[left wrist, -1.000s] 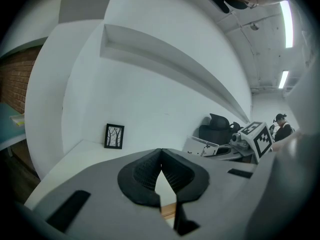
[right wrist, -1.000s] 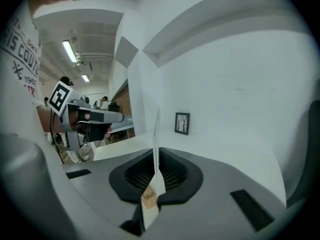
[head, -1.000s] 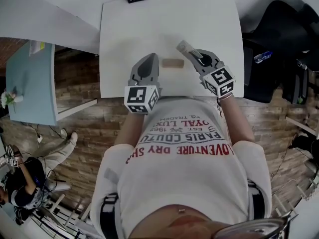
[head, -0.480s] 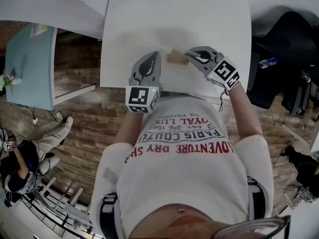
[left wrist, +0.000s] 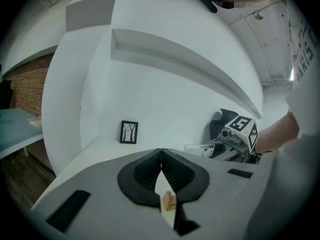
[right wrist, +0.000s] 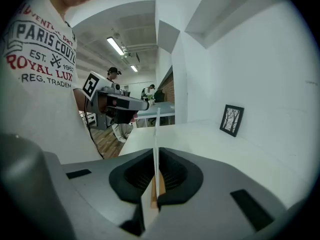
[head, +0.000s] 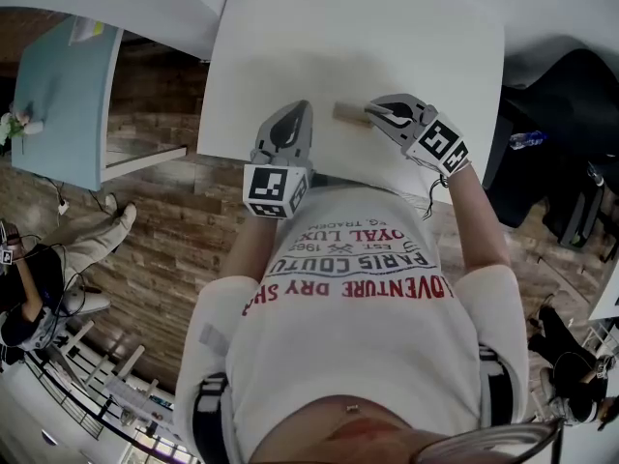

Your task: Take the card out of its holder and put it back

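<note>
Card held over its holder: my right claw [right wrist: 155, 154], low in the centre of its own view, is clamped on the card [right wrist: 156, 126]. The card stands upright and edge-on between the pads and rises above the tips. Directly below it, in the gap of the jaws, a strip of the wooden holder [right wrist: 161, 186] shows. Whether the card's lower edge sits in the slot I cannot tell.

In the head view the holder lies on the white table [head: 387, 37], just above the centre of the frame, with the right claw's tips at its right end.

My left claw [left wrist: 161, 153] is just to the left of the holder and apart from it. Its jaws are together at the tips with nothing between them. In its own view the holder appears small, low in the centre, in the gap below the closed tips. The right claw and the card sit right of centre.

A small black picture frame [left wrist: 129, 132] stands at the table's far edge, at the top of the head view. My printed T-shirt [head: 358, 356] fills that view's lower half.
</note>
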`<state>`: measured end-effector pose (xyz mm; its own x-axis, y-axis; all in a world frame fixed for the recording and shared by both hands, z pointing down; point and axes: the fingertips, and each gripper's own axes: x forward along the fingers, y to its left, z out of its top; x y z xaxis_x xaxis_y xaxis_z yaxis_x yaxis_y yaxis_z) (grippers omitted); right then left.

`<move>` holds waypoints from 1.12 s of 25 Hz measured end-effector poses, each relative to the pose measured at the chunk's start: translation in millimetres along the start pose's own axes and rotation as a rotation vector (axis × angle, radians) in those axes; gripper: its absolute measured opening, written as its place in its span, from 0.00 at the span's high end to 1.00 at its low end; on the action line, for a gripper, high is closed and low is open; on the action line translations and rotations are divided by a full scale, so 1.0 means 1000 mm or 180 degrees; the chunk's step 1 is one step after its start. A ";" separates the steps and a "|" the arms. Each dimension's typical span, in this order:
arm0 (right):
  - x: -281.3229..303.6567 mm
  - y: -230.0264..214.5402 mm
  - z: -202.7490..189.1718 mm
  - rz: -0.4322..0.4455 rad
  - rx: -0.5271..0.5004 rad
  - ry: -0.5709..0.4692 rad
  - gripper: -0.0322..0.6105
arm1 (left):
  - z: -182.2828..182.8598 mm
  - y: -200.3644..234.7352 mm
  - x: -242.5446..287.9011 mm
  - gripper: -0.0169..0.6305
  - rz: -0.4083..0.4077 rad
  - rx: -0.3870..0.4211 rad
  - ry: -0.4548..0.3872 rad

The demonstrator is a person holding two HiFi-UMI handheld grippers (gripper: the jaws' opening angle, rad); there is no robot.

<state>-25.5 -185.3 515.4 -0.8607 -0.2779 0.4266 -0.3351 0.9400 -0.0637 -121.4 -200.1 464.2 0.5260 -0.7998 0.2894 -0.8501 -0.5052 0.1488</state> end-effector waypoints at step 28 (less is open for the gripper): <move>0.020 -0.002 -0.024 0.0215 0.0014 0.0214 0.89 | -0.006 0.009 0.004 0.94 0.0134 -0.0032 0.0099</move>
<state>-33.0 -188.3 545.8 -0.8538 -0.1998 0.4807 -0.2789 0.9553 -0.0983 -127.7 -205.9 472.7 0.4887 -0.8098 0.3248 -0.8718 -0.4679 0.1453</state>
